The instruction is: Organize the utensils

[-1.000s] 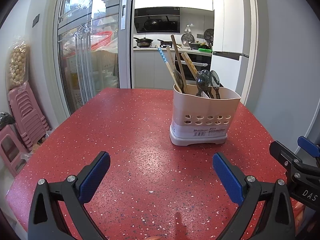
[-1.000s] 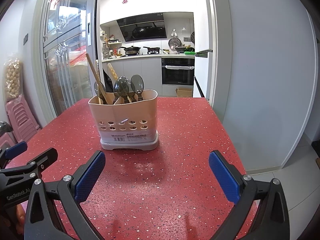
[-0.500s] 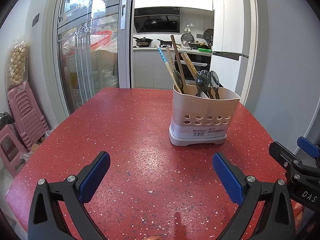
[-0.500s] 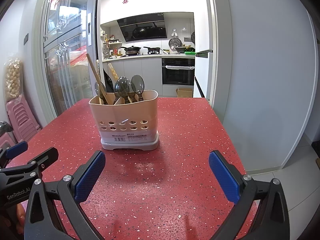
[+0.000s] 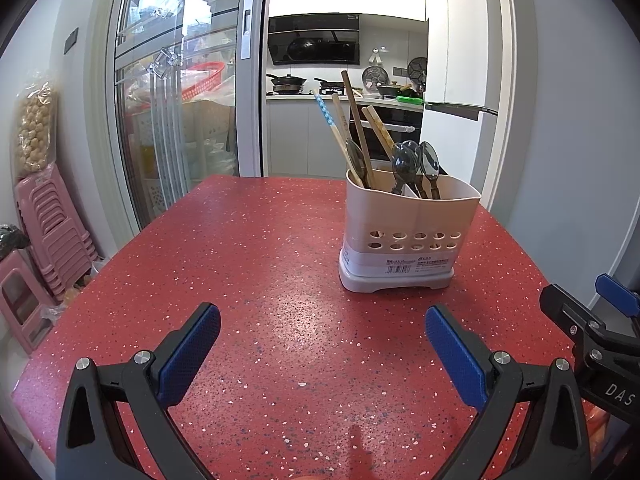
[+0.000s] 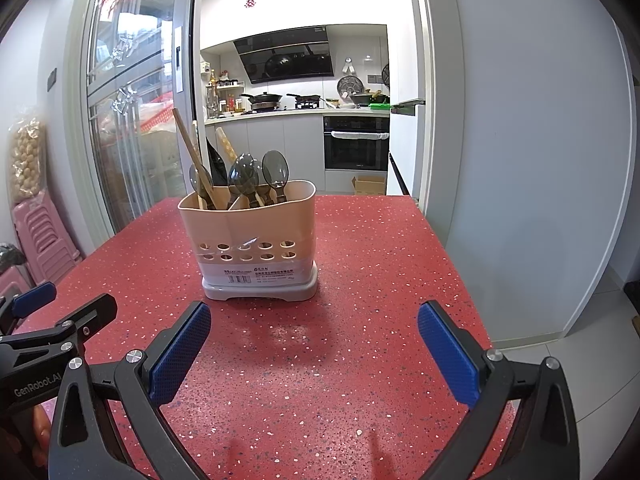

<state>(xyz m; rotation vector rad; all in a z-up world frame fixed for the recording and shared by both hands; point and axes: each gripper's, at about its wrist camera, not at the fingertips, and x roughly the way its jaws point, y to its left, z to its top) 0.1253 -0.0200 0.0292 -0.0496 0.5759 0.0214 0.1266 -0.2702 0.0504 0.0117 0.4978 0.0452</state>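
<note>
A beige utensil holder (image 5: 408,232) with a grey base stands on the red speckled table (image 5: 260,280); it also shows in the right wrist view (image 6: 256,240). Its left compartment holds chopsticks (image 5: 352,120) and a spoon, its right compartment holds dark spoons (image 5: 416,160). My left gripper (image 5: 322,354) is open and empty, low over the table in front and left of the holder. My right gripper (image 6: 314,350) is open and empty, in front and right of the holder. Each gripper shows at the edge of the other's view.
Stacked pink stools (image 5: 48,224) stand left of the table. A glass sliding door (image 5: 172,120) and a kitchen doorway lie behind. A white wall (image 6: 540,160) runs close along the table's right edge (image 6: 452,256).
</note>
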